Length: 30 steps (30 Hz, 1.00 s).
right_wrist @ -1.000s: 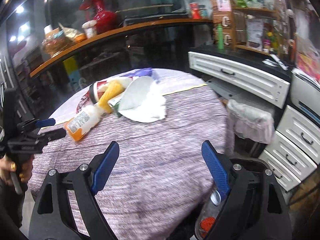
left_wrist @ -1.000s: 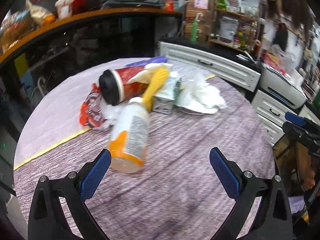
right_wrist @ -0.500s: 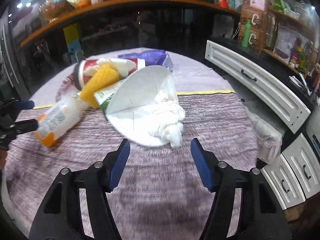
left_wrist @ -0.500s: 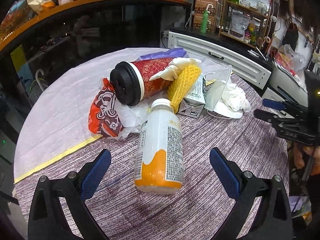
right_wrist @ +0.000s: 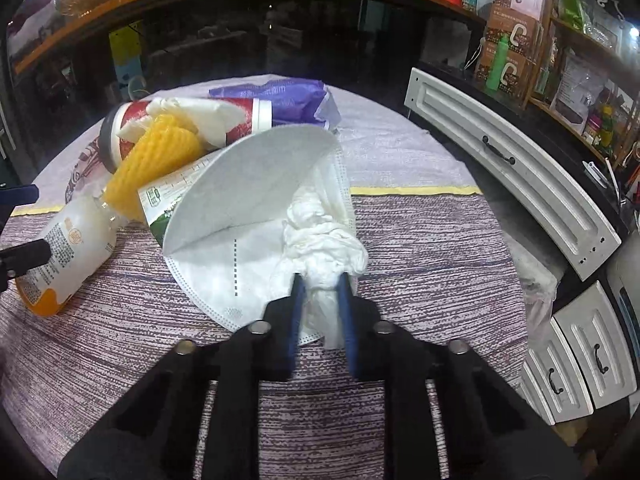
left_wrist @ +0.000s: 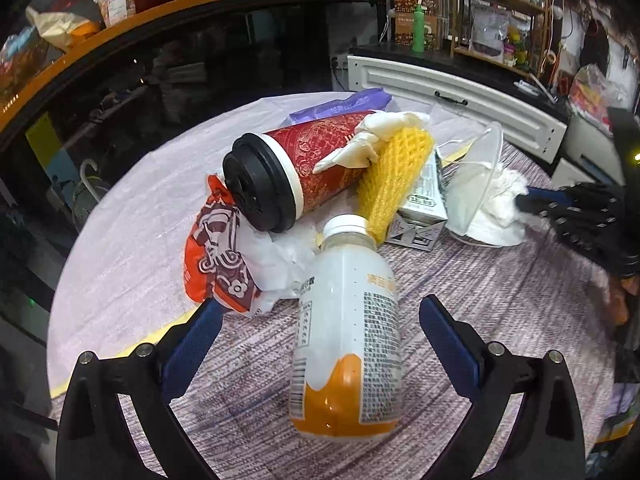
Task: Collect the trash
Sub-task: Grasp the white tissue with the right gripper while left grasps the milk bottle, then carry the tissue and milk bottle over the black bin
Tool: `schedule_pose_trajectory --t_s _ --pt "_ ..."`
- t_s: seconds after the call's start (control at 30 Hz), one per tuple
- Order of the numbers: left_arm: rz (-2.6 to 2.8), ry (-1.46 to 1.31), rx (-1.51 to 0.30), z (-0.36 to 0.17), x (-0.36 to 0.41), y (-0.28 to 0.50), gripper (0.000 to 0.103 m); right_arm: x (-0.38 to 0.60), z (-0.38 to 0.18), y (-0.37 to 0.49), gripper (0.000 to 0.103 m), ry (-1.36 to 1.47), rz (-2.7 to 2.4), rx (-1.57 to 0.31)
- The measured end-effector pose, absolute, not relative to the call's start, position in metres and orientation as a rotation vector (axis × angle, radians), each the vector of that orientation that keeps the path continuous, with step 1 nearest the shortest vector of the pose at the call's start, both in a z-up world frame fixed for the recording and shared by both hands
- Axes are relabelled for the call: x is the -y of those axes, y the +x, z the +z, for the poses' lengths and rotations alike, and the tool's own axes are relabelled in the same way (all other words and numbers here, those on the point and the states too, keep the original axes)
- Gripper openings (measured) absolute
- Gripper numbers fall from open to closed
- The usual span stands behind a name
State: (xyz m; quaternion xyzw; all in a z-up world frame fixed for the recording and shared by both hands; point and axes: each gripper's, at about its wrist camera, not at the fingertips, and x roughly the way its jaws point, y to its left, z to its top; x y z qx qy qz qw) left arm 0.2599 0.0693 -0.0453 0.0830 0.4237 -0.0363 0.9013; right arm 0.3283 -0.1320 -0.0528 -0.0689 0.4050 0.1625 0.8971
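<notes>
A pile of trash lies on a round table. A white plastic bottle with an orange base (left_wrist: 348,332) lies on its side between the open fingers of my left gripper (left_wrist: 320,328). Behind it lie a red paper cup with a black lid (left_wrist: 296,180), an orange wrapper (left_wrist: 216,260), yellow foam netting (left_wrist: 394,176) and a small carton (left_wrist: 424,200). My right gripper (right_wrist: 322,300) is shut on a crumpled white tissue (right_wrist: 324,240) that rests on a white face mask (right_wrist: 248,200). The bottle also shows in the right wrist view (right_wrist: 68,248).
A purple bag (right_wrist: 276,96) lies behind the cup. The table has a purple woven cloth (right_wrist: 420,240). White drawers (right_wrist: 500,160) stand to the right, a dark counter with an orange edge (left_wrist: 120,36) behind, and shelves with goods (right_wrist: 560,40) at the far right.
My left gripper has moved in so the bottle lies between its fingers. My right gripper has moved forward and shut on the tissue.
</notes>
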Motion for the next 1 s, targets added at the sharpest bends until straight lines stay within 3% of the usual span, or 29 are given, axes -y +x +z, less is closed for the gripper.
schedule_pose_trajectory --t_s 0.13,0.3,0.47,0.53,0.6,1.0 --pt "-0.067 0.194 -0.9 -0.047 -0.064 0.269 0.098 0.141 -0.044 0.32 0.007 -0.119 0.345 -0.813" --pt "-0.072 0.214 -0.944 -0.05 -0.058 0.283 0.097 0.151 -0.032 0.307 0.007 -0.073 0.363 -0.787" --pt "-0.067 0.244 -1.028 -0.064 -0.053 0.292 0.081 0.158 -0.022 0.29 0.007 -0.046 0.388 -0.762" --pt "-0.061 0.257 -1.05 -0.07 -0.052 0.294 0.067 0.162 -0.018 0.283 0.007 -0.046 0.39 -0.749" --pt "-0.059 0.253 -1.068 -0.075 -0.053 0.293 0.062 0.164 -0.015 0.277 0.007 -0.04 0.394 -0.744" --pt "-0.054 0.161 -0.992 -0.063 -0.059 0.259 0.061 0.183 -0.007 0.242 0.007 0.005 0.417 -0.703"
